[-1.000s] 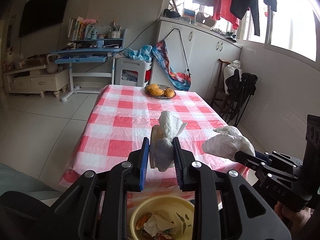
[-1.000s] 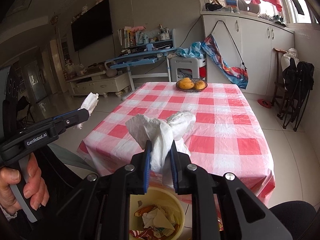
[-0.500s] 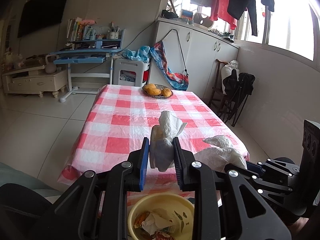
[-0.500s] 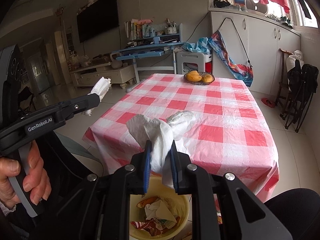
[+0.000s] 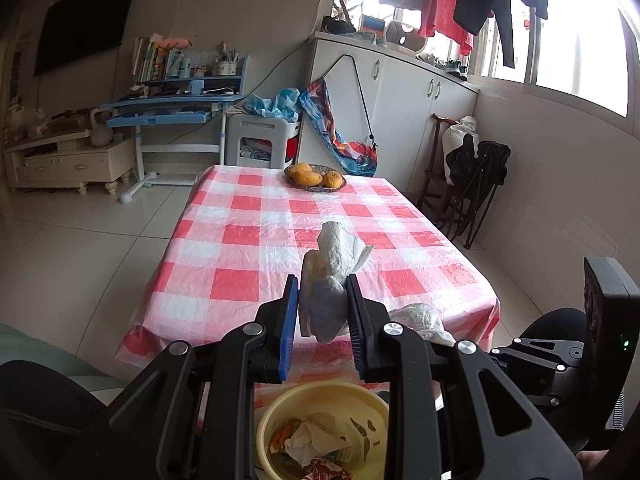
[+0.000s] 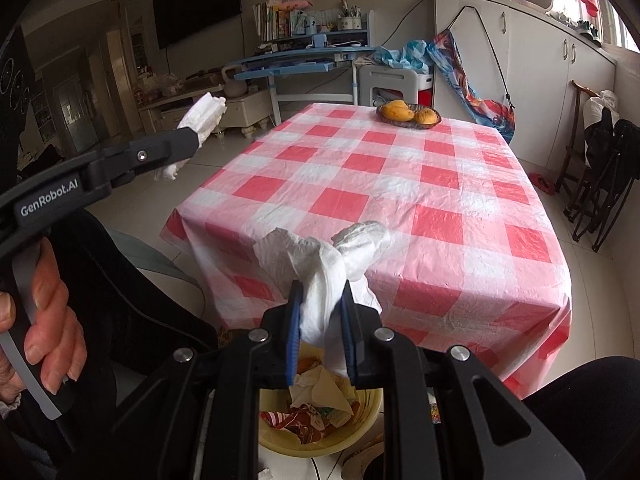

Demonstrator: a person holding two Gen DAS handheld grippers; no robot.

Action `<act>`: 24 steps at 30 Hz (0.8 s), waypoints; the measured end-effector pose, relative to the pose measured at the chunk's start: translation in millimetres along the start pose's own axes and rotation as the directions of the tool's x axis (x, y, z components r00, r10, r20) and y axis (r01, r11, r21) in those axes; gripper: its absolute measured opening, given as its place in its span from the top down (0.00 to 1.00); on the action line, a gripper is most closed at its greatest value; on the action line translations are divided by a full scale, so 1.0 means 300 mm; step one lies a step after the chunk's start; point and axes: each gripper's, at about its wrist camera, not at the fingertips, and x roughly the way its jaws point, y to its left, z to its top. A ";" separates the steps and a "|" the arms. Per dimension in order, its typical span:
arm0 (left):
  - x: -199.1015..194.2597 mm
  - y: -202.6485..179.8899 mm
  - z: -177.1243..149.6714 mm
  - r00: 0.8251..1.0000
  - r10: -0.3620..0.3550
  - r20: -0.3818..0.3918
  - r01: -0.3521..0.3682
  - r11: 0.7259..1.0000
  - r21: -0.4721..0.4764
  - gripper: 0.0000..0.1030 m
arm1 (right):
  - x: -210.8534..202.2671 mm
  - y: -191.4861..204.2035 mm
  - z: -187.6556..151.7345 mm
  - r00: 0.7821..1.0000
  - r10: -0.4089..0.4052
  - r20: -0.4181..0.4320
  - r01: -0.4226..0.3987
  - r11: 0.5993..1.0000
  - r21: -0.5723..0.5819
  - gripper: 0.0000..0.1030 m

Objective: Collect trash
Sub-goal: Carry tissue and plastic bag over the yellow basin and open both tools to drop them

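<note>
Both sets of jaws are clamped on crumpled white paper. The left gripper [image 5: 322, 312] pinches 1 tissue wad [image 5: 329, 280] at its middle, and the right gripper [image 6: 319, 330] pinches a second wad of tissue [image 6: 325, 268] near its lower end. Both wads hang in the air past the near edge of the red checked table [image 6: 400, 184], above a yellow trash bin [image 6: 360, 428] already holding scraps. The paper looks feather-light, soft and easily crushed, likely to cling or tear, so a pinch through the bunched centre seems safest. Both grippers tilt forward and downward. A hand [image 6: 44, 320] wraps the left gripper's handle.
</note>
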 end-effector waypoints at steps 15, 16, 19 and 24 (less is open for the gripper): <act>0.004 0.000 -0.006 1.000 0.001 -0.006 -0.001 1.000 0.001 0.78 | 0.106 0.034 -0.049 0.985 -0.007 -0.173 -0.001 0.999 -0.044 0.70; 0.003 0.002 -0.009 1.000 0.002 -0.007 -0.002 1.000 0.000 0.78 | 0.109 0.033 -0.049 0.984 -0.010 -0.176 0.002 0.999 -0.043 0.69; 0.008 0.004 -0.019 1.000 0.003 -0.012 -0.003 1.000 -0.001 0.78 | 0.105 0.033 -0.049 0.985 -0.010 -0.173 0.003 0.999 -0.041 0.65; 0.018 0.007 -0.026 1.000 0.005 -0.019 -0.005 1.000 -0.001 0.78 | 0.092 0.019 -0.039 0.989 -0.012 -0.149 0.010 1.000 -0.019 0.56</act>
